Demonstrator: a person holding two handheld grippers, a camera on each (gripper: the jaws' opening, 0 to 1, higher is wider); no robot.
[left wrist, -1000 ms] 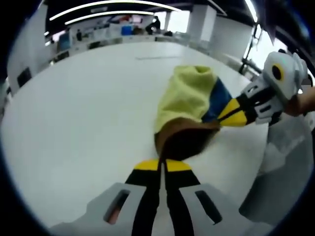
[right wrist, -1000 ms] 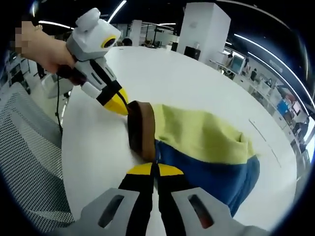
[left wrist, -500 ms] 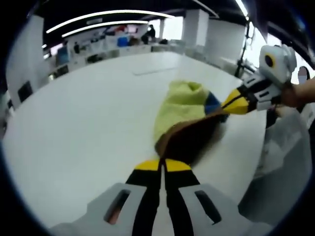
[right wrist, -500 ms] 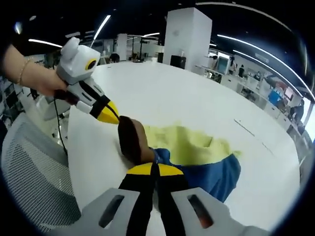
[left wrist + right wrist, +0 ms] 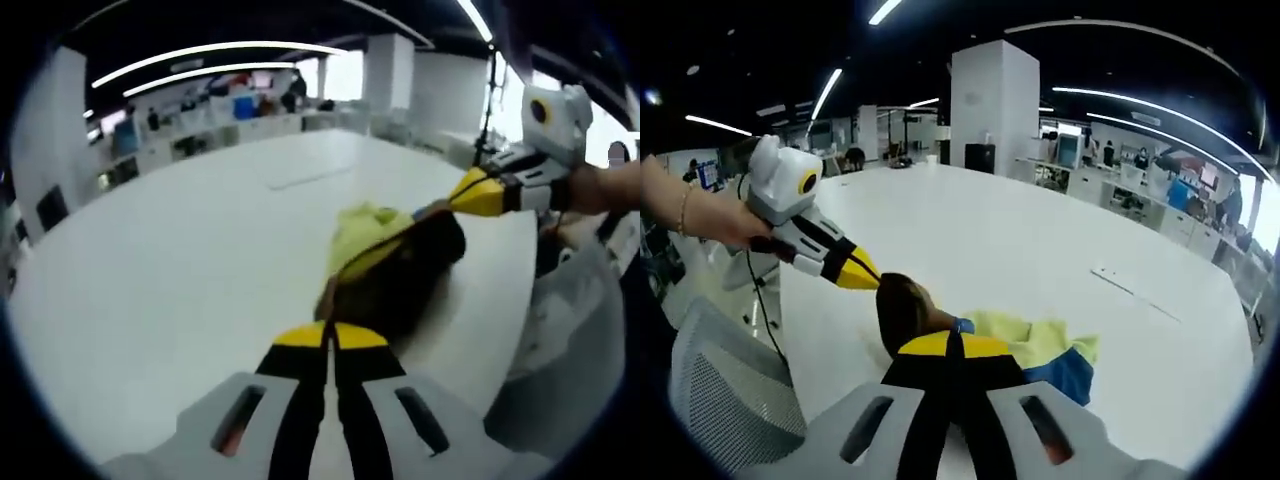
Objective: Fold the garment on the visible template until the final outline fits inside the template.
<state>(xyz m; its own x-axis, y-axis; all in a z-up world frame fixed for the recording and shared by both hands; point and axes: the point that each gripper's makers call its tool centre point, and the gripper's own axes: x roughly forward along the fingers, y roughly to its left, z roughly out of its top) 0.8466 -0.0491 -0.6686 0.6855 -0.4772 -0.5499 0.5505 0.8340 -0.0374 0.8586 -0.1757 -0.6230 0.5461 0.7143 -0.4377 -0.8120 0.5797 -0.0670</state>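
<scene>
The garment is yellow (image 5: pixel 372 228) and blue (image 5: pixel 1072 372) with a brown band (image 5: pixel 400 272) along one edge. My left gripper (image 5: pixel 330 328) is shut on one end of that band. The right gripper (image 5: pixel 453 204), coming in from the right in a person's hand, pinches the other end. In the right gripper view my right gripper (image 5: pixel 952 340) is shut on the brown band (image 5: pixel 902 306), and the left gripper (image 5: pixel 876 283) bites it from the left. The band is held up off the white table (image 5: pixel 170 260); the rest of the cloth hangs bunched behind it.
A thin taped line (image 5: pixel 300 179) marks the table beyond the garment, also visible as a short line (image 5: pixel 1118 281) in the right gripper view. A grey mesh chair (image 5: pixel 730 400) stands at the table's near edge. Desks and a white pillar (image 5: pixel 990 110) lie far behind.
Both grippers have lifted the brown band upward. The yellow and blue cloth, earlier spread on the table, now hangs gathered and looks smaller. Both views have tilted up.
</scene>
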